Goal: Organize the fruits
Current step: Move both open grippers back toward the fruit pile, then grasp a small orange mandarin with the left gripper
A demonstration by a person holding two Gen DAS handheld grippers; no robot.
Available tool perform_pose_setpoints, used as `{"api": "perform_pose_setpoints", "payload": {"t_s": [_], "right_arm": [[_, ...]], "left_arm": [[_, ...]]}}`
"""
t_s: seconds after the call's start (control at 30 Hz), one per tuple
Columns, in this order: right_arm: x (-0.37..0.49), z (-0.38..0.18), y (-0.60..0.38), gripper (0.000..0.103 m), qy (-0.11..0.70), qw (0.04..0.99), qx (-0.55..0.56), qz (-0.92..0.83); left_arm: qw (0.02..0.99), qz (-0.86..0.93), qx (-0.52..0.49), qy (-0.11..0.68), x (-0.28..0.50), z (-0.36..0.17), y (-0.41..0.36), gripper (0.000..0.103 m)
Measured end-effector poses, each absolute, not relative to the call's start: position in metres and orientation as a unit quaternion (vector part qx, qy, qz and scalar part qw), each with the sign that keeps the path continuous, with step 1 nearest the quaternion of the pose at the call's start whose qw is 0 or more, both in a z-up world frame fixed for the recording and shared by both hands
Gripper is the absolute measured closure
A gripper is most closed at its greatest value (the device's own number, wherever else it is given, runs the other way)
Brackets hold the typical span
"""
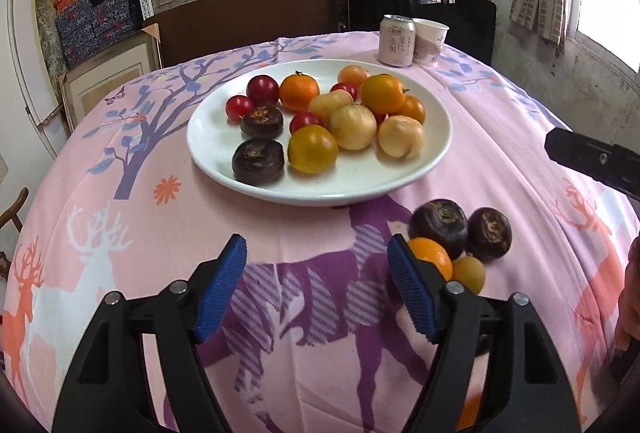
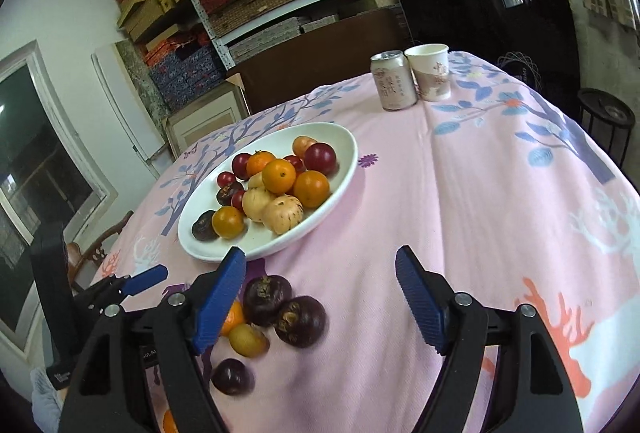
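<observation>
Both tongs, left [image 1: 318, 285] and right [image 2: 320, 297], gape empty short of the plate [image 1: 434, 157] rim.

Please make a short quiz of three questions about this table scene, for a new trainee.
1. True or false: the left gripper holds a fruit.
2. What stands beside the can? A) bottle B) paper cup C) bowl
3. Fill in: most fruits lie on the white ____.

Key: 1. False, its jaws are open and empty. 2. B, the paper cup. 3. plate; a few loose fruits lie on the tablecloth.
</observation>
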State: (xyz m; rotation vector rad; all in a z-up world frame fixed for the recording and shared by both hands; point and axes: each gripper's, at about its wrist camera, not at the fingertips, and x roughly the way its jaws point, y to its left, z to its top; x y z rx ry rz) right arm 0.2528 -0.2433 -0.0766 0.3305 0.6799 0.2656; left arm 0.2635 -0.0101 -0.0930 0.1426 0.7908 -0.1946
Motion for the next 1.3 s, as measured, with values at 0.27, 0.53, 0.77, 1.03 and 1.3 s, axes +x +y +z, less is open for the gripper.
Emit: {"api": "perform_pose_setpoints", "payload": {"t_s": [0.27, 0.53, 0.77, 1.03, 1.3], "right_arm": [[0.250, -0.079, -0.248, 0.025, 0.337, 0.915, 0.176, 0.135], [0.251, -0.079, -0.248, 0.024, 0.339, 0.915, 0.176, 0.133], [0.251, -0.079, -0.253, 0.024, 0.339, 0.913, 0.184, 0.128], [0.249, -0.077, -0.253, 0.024, 0.336, 0.912, 0.190, 0.136], [0.248, -0.077, -0.252, 0.024, 0.338, 0.912, 0.186, 0.138]], "left_arm": [[0.921, -0.115, 0.075, 0.365, 0.249, -0.090, -0.025, 0.025], [0.912, -0.130, 0.100, 0.377, 0.255, -0.099, -0.046, 0.019], [0.925, -0.072, 0.107, 0.358, 0.247, -0.089, -0.018, 0.015], [0.924, -0.077, 0.064, 0.370, 0.231, -0.091, 0.014, 0.015], [0.913, -0.101, 0.092, 0.384, 0.223, -0.100, -0.004, 0.029]]}}
